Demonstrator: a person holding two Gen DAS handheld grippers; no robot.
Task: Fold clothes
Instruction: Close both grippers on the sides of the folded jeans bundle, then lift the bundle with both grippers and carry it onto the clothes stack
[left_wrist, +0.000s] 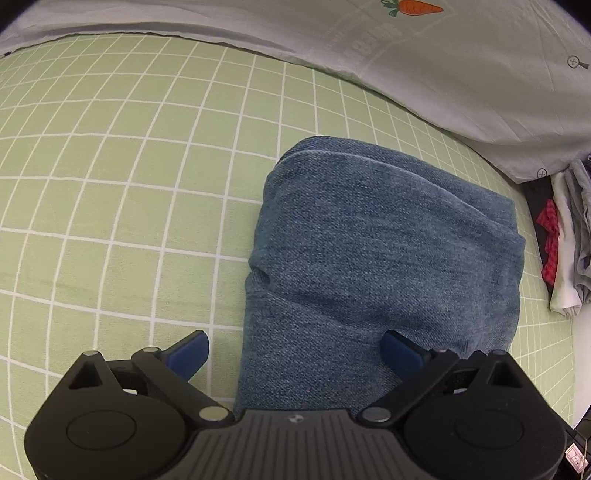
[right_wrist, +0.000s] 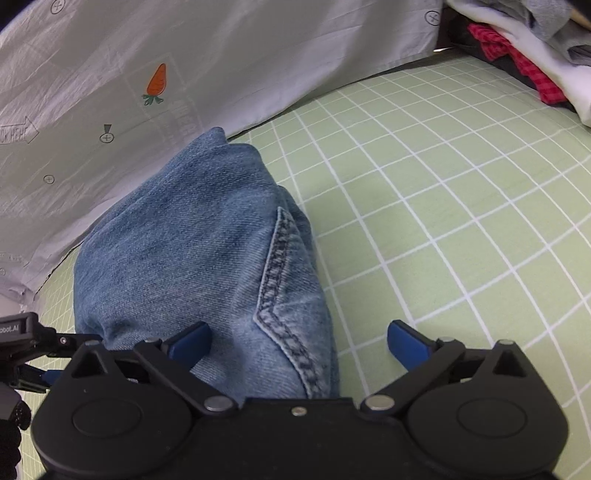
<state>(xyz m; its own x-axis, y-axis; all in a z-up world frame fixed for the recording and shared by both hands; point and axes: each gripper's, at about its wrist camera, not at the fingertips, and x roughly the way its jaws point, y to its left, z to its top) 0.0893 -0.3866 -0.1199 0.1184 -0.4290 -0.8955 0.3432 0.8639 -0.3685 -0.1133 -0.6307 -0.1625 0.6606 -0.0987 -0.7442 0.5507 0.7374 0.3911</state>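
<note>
Jeans: folded blue denim bundle (left_wrist: 384, 251) lying on the bed, near the grey cover.
Left gripper (left_wrist: 295, 350): jaws wide, straddling the bundle's near edge.
Right gripper (right_wrist: 299, 345): jaws wide, one finger on the denim.
Sheet (left_wrist: 110, 184): green, white grid.
Grey cover (right_wrist: 221, 55): carrot print, an arrow reading perhaps "OK HERE".
Clothes pile (right_wrist: 517, 55): red check, white, grey.

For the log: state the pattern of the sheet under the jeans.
Light green sheet with a white grid; clearest in the left wrist view.
</note>
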